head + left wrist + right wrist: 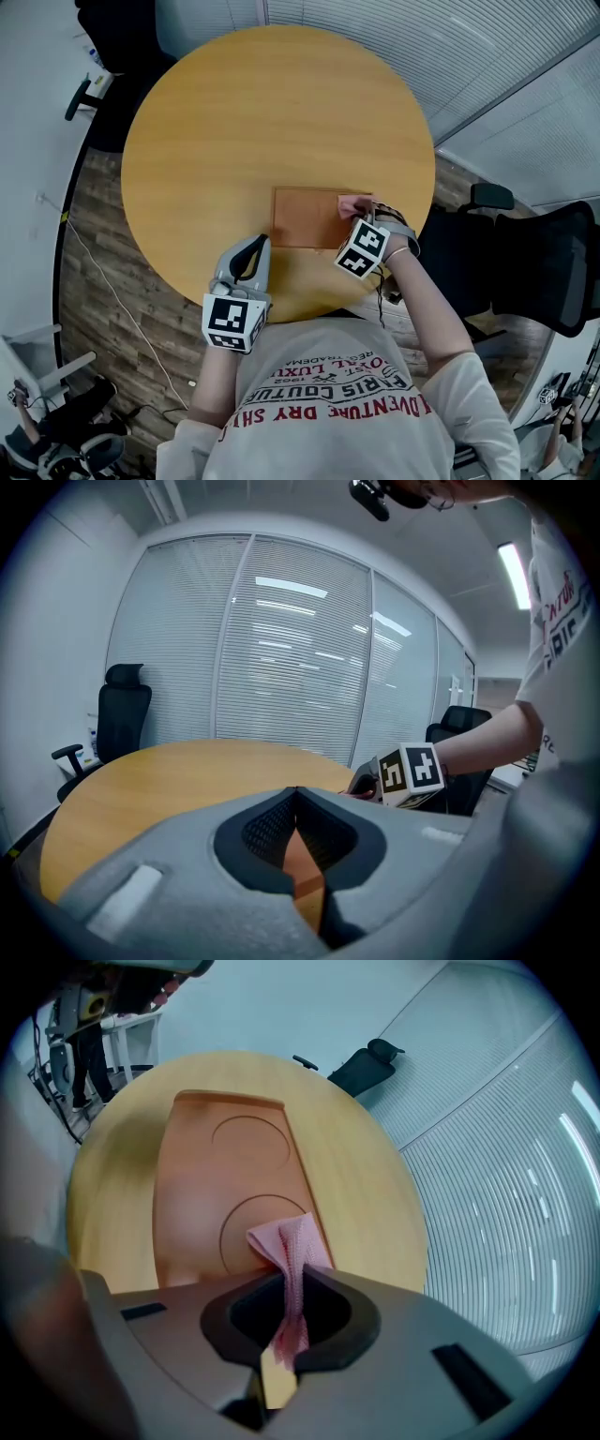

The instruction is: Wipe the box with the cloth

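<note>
Right gripper view is showing my right gripper clamping the pink cloth by its fold, the free end lying on the box at its near end. I am judging that a good wipe means pressing flat and sweeping lengthwise over the 2 embossed circles without nudging the box. It is lying flat toward the tabletop's near edge, long axis running left-right along that edge. My left gripper is sitting closed and empty beside the box's near left corner.
</note>
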Motion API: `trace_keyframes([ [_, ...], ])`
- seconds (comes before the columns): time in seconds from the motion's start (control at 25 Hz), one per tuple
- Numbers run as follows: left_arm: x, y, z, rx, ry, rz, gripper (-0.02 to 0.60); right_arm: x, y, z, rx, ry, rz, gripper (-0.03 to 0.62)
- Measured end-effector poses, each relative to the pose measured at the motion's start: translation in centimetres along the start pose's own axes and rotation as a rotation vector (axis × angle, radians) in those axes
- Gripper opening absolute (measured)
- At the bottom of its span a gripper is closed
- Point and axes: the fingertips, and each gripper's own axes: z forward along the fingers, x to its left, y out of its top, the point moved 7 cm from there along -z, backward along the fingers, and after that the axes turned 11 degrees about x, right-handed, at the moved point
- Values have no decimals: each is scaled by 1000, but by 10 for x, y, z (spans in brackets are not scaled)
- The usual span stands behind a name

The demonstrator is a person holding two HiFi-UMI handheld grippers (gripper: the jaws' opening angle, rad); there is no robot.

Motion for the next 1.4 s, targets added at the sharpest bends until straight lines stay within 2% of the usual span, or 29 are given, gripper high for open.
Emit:
trace_keyframes([
  [0.2, -3, 3, 1, 5, -14, 20, 9, 4, -4, -2, 2, 7, 25, 31],
  [0.48, -7, 7, 6, 3, -34, 39, 9, 16, -5, -13, 13, 77, 18, 30],
  [0.84, -11, 2, 5, 15, -49, 44, 9, 27, -9, -20, 27, 42, -4, 29],
  [1.4, -24, 1, 1, 14, -56, 53, 9, 48, -21, -31, 18, 55, 17, 29],
])
